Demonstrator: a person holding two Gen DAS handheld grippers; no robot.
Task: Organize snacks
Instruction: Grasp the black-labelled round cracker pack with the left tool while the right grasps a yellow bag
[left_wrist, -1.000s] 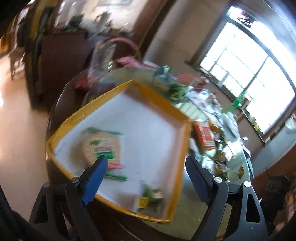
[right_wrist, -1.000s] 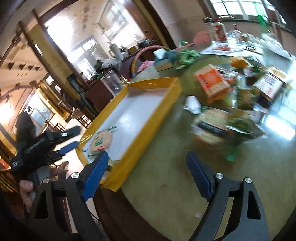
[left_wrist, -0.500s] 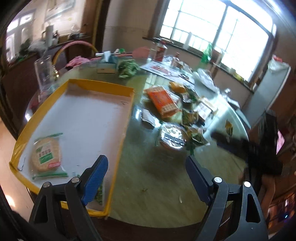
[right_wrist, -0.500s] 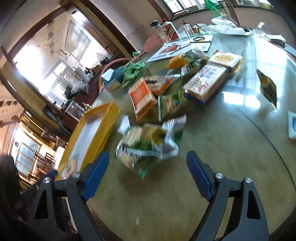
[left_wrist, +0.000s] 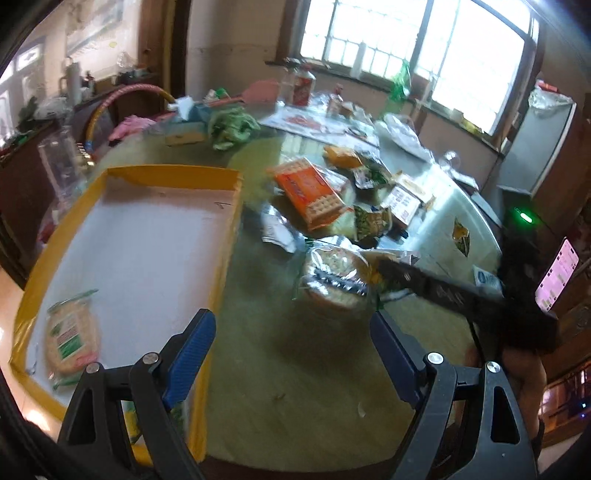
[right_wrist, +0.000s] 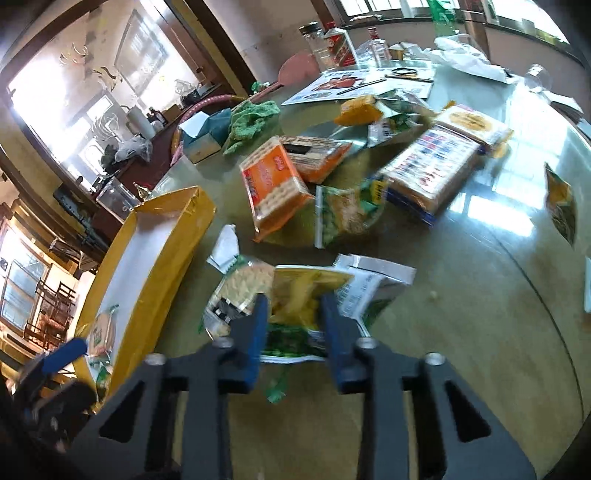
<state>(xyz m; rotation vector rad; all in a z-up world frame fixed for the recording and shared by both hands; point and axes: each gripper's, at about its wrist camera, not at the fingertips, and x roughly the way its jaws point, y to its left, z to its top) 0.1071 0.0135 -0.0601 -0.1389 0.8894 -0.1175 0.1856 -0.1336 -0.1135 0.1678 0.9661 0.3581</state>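
A yellow and green snack bag lies on the round table beside a round cracker pack. My right gripper is closing on that bag, its blue pads pressing the bag's sides. In the left wrist view the right gripper shows as a dark bar reaching into the same snacks. My left gripper stands open above bare table, just right of the yellow tray. A round cracker pack lies in the tray's near left corner.
A heap of snacks sits mid-table: an orange cracker pack, a green packet and a blue-edged biscuit pack. Behind them are a green cloth, a tissue box, bottles and papers. A person's hand is at the right.
The left wrist view swung from over the tray to the table beside it. My right gripper moved in over the yellow and green bag and its jaws went from wide open to closed on it.
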